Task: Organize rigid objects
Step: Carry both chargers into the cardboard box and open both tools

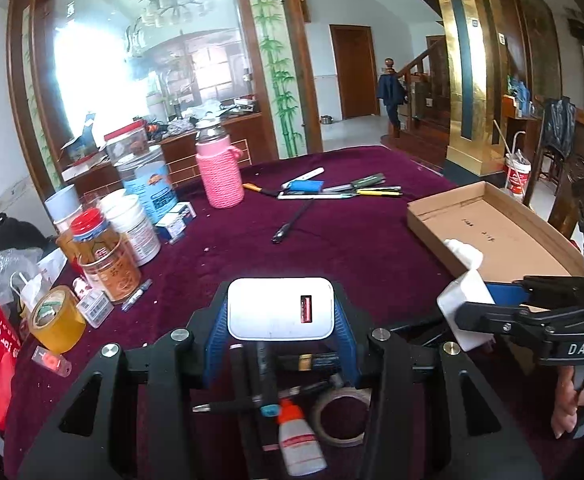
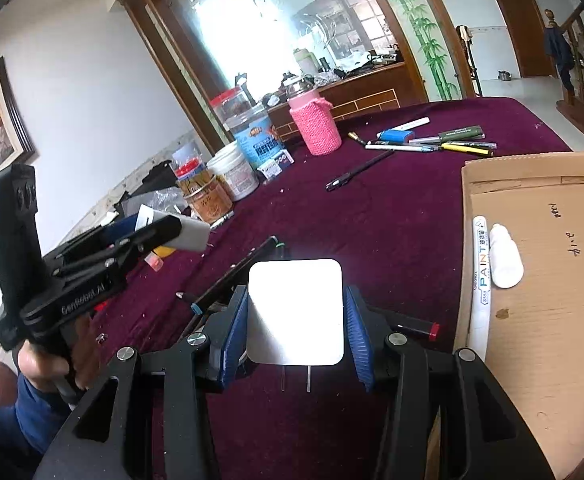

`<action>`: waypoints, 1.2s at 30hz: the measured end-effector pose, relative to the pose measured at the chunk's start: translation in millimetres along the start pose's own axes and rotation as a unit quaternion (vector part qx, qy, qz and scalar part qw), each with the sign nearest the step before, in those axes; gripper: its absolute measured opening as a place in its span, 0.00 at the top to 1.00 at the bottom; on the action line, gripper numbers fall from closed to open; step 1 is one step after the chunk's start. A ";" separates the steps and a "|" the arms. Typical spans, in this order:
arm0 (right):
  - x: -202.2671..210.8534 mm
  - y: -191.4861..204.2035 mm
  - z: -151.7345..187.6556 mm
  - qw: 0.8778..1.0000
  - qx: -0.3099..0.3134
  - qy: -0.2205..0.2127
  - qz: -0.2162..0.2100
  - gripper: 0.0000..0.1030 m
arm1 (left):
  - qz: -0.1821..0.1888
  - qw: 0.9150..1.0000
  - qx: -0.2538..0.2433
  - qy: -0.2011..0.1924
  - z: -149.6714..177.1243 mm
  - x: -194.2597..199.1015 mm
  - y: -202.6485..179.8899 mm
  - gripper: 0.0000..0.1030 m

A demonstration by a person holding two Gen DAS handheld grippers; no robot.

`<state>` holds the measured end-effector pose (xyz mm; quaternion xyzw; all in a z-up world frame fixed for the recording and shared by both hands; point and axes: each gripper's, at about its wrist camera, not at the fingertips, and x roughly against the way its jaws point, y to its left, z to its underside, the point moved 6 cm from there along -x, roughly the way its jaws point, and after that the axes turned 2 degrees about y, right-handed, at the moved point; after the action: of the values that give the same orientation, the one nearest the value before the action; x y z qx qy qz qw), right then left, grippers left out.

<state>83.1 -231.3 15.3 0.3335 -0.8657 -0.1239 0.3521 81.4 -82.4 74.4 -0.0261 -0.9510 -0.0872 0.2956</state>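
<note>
Two white chargers, one clamped in each gripper, above the maroon table.

The USB charger point(image 1: 281, 309) sits low centre, pinched by the left gripper point(image 1: 281, 320); the pronged charger point(image 2: 296, 311) is squeezed by the right gripper point(image 2: 297, 334), left of the cardboard tray point(image 2: 548, 320) holding a paint marker point(image 2: 481, 264).

Matt maroon cloth tablecloth point(image 1: 372, 240), plain brown cardboard tray point(image 2: 552, 320), glossy white plastic charger point(image 1: 280, 308), pink knitted bottle sleeve point(image 1: 218, 178)
</note>
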 end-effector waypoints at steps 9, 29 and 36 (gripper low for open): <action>12.4 -6.6 -6.7 1.000 -0.020 -0.020 -0.010 0.60 | 0.001 1.000 -0.025 0.004 -3.1 2.8 -32.1 0.57; 37.0 -51.7 -16.8 0.991 -0.118 -0.057 -0.006 0.60 | 0.044 0.999 -0.027 0.017 -22.4 -0.6 -90.9 0.57; 65.0 -91.5 -25.2 0.980 -0.169 -0.070 0.078 0.60 | 0.097 0.995 -0.016 0.035 -34.9 -12.9 -128.2 0.57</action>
<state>111.0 -342.3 26.6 0.1912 -0.8783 -0.2636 0.3501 98.6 -214.8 76.1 -0.1201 -0.9314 -0.0739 0.3356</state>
